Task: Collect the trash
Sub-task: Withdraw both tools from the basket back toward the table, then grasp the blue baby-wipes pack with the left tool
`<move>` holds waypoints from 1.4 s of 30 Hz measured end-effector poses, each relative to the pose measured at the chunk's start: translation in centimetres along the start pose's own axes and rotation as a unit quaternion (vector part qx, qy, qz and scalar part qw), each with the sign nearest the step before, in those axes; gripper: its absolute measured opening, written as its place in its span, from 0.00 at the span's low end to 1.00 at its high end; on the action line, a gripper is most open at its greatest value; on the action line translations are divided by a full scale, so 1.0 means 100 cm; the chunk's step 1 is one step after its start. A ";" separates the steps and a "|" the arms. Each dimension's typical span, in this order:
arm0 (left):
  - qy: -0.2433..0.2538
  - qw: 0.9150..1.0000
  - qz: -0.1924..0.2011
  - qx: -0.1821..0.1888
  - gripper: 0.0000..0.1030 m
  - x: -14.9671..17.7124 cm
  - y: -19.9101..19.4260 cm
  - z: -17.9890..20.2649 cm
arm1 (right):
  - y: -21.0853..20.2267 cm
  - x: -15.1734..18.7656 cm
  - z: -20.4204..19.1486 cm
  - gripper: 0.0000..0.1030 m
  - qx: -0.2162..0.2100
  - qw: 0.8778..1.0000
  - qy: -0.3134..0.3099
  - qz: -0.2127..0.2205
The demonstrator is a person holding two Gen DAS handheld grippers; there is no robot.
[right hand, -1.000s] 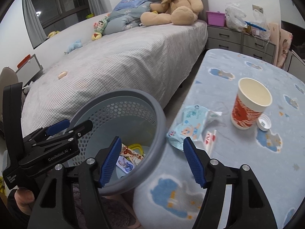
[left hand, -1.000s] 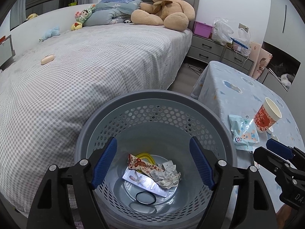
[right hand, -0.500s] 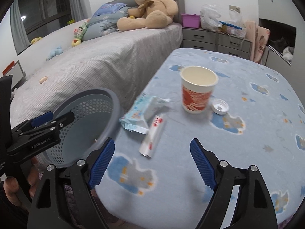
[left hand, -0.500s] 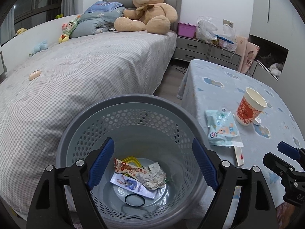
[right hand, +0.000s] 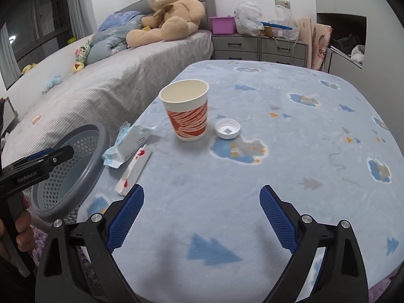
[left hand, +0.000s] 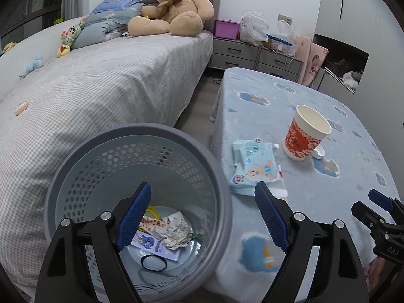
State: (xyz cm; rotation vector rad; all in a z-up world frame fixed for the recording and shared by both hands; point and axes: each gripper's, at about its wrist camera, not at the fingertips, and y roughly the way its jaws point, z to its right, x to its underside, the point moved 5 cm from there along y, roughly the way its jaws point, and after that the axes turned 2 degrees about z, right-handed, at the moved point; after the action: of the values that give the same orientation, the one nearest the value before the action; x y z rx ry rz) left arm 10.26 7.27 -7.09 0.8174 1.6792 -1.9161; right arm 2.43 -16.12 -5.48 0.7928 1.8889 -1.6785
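Four trash pieces sitting on table (right hand: 290, 151): one red-white paper cup (right hand: 187, 112) upright at 12 o'clock, cap (right hand: 227, 128) touching-close, wipes pack (right hand: 128, 144) and wrapper (right hand: 133, 171) at 10. Basket (left hand: 136, 136) left. Right gripper (right hand: 202, 217) jaws just been opening, empty; left gripper (left hand: 203, 216) spread, empty.

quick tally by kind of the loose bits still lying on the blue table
paper cup: 1
bottle cap: 1
wet-wipe packet: 1
long flat white and red wrapper: 1
total: 4 on the table; what lies in the basket is not counted
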 end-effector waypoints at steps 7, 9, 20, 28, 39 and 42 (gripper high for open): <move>0.018 0.999 -0.037 0.000 0.78 -0.016 0.032 0.028 | 0.009 -0.004 0.019 0.92 -0.009 1.000 0.000 0.011; 0.027 0.999 -0.046 -0.003 0.78 -0.021 0.041 0.036 | 0.010 -0.003 0.023 0.92 -0.016 1.000 0.007 0.012; 0.064 0.995 -0.077 -0.025 0.77 -0.030 0.086 0.064 | 0.013 0.000 0.035 0.92 -0.051 0.998 0.031 0.009; 0.087 0.991 -0.095 -0.027 0.46 -0.025 0.103 0.074 | 0.014 0.003 0.039 0.93 -0.055 0.998 0.035 0.005; 0.086 0.995 -0.047 -0.002 0.44 -0.036 0.074 0.075 | 0.025 0.002 0.035 0.93 -0.038 0.999 0.034 -0.005; 0.077 0.997 -0.030 0.001 0.44 -0.041 0.063 0.069 | 0.030 -0.003 0.035 0.93 -0.020 0.999 0.027 -0.005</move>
State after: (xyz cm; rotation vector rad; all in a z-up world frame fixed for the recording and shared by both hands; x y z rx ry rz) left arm 16.58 -0.62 -8.23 0.9473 1.8114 -1.9371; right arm 4.72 -19.44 -7.85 0.8218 1.9583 -1.6354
